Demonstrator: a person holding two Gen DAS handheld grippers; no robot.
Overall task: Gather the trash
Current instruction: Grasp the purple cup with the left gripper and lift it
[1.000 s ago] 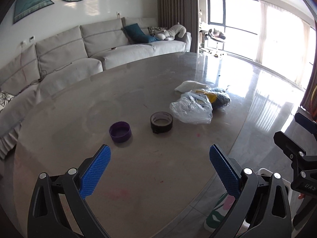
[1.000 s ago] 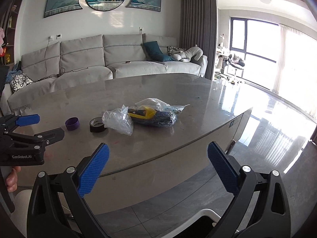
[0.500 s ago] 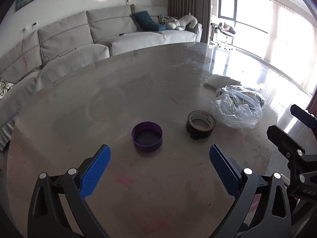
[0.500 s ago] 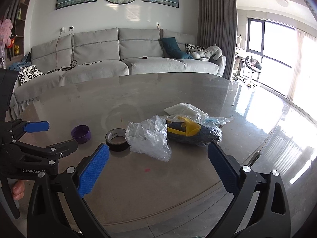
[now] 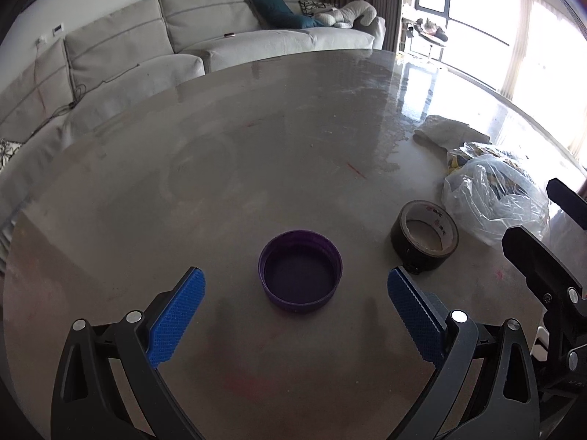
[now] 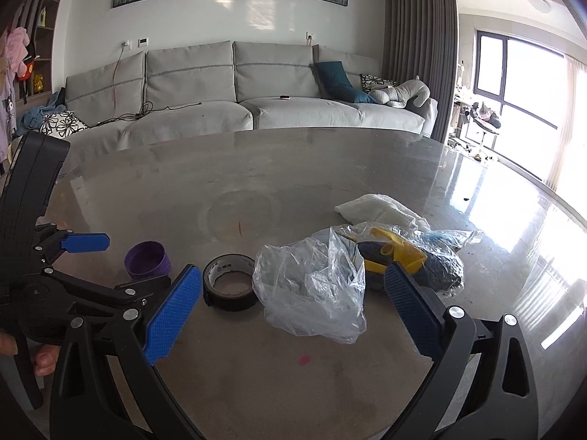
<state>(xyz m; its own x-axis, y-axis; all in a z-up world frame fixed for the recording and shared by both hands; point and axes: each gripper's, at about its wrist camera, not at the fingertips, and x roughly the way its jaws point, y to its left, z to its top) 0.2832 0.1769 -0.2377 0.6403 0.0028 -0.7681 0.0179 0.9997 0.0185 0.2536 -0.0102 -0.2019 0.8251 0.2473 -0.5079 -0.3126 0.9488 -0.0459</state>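
Trash lies uncollected on the table [image 5: 256, 139]: purple cap [image 5: 300, 270], tape roll [image 5: 425, 235], plastic bag [image 6: 312, 286]; left gripper [image 5: 295, 293] gapes around the cap; right gripper [image 6: 290, 295] gapes empty; nothing gathered.

Both cameras looked forward over the grey table [image 5: 256, 139] toward the sofa [image 6: 234, 110]; the left sat closer, angled down (both caught the purple cap [image 5: 300, 270]).
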